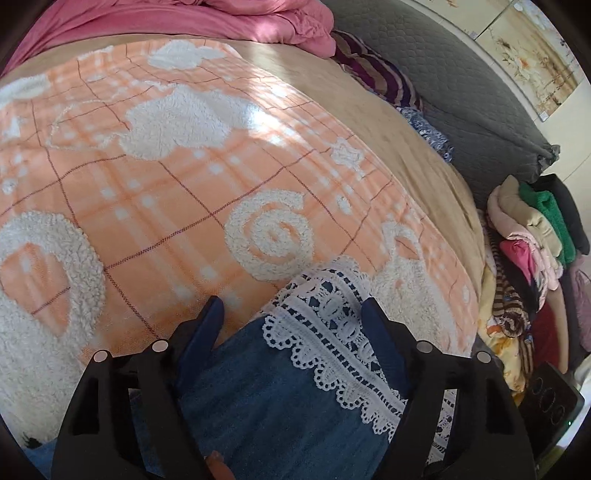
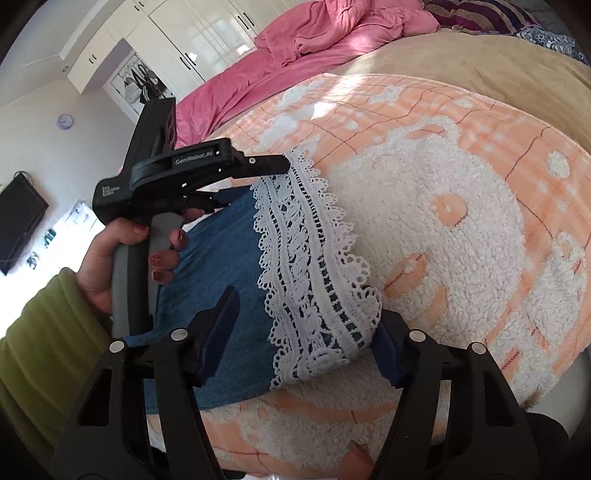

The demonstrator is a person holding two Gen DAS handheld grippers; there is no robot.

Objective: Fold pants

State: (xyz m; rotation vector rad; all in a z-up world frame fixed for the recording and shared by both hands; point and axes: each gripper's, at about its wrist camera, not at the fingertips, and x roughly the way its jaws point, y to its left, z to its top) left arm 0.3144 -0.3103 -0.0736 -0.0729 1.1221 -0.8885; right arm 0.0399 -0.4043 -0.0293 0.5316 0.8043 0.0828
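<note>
Blue denim pants (image 1: 258,398) with a wide white lace hem (image 1: 332,332) lie on an orange-and-white fleece blanket (image 1: 166,177). In the left wrist view my left gripper (image 1: 293,319) straddles the hem, one finger beside the denim edge and the other at the lace; the jaws stand apart. The right wrist view shows the pants (image 2: 221,258) and lace hem (image 2: 317,280) running away from my right gripper (image 2: 303,334), which is open around the near end of the hem. At the hem's far corner sits the left gripper (image 2: 255,182), held by a hand (image 2: 110,266) in a green sleeve.
A rumpled pink duvet (image 1: 184,22) lies at the far side of the bed, with a striped pillow (image 1: 376,74) and grey padded headboard (image 1: 461,92). Folded clothes are piled (image 1: 528,240) off the bed's right edge. White wardrobes (image 2: 192,44) and a dark screen (image 2: 18,221) stand beyond.
</note>
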